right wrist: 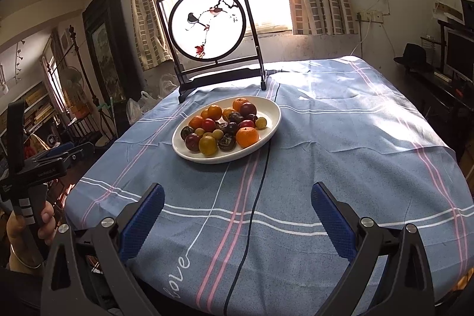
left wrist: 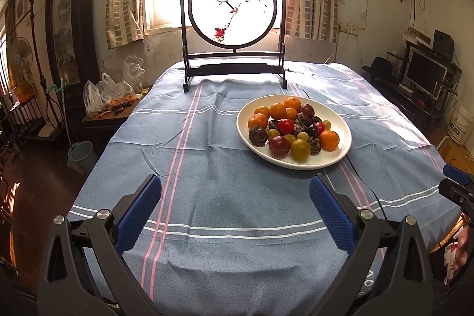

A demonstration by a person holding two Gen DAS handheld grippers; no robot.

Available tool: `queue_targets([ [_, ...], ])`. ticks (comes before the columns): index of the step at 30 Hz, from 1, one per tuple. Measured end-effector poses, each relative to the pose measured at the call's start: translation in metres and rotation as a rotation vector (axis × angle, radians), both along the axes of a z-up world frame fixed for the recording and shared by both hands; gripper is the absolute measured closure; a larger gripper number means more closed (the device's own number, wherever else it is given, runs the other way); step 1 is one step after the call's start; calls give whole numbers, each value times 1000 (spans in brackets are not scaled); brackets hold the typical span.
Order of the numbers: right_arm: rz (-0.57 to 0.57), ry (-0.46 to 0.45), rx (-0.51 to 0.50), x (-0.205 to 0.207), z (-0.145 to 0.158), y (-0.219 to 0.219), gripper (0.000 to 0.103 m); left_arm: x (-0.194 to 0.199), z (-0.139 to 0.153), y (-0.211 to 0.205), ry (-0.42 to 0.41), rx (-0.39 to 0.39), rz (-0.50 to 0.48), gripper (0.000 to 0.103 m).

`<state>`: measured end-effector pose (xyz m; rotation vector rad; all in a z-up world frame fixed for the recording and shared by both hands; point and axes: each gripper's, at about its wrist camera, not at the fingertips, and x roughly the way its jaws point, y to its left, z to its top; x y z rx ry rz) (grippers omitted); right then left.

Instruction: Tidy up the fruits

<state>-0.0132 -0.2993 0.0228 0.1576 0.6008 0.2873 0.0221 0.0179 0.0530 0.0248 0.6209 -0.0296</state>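
A white oval plate (left wrist: 340, 156) (right wrist: 275, 111) sits on the blue striped tablecloth, piled with several fruits: oranges (left wrist: 329, 139) (right wrist: 247, 136), red and dark plums (left wrist: 279, 146) (right wrist: 192, 142), yellow-green plums (left wrist: 300, 150) (right wrist: 207, 145) and small grapes. My left gripper (left wrist: 235, 191) hovers open over bare cloth at the near edge, the plate ahead to its right. My right gripper (right wrist: 238, 197) is open too, nothing between its blue pads (right wrist: 142, 221), with the plate ahead to its left. In the right wrist view the left gripper's body (right wrist: 32, 168) shows at the left edge, held by a hand.
A dark-framed round bird screen (left wrist: 234, 5) (right wrist: 207, 25) stands at the table's far edge. A thin black cable (right wrist: 254, 197) runs across the cloth from the screen past the plate to the near edge. Plastic bags (left wrist: 109, 91) with more fruit lie on a side table at left.
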Motion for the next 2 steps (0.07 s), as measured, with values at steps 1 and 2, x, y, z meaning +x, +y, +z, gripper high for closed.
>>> queue_targets([
  [1, -3, 0, 0, 0, 0, -1, 3, 0, 0, 1, 3, -5, 3, 5],
  [2, -6, 1, 0, 1, 0, -2, 3, 1, -1, 3, 8, -12, 6, 5],
])
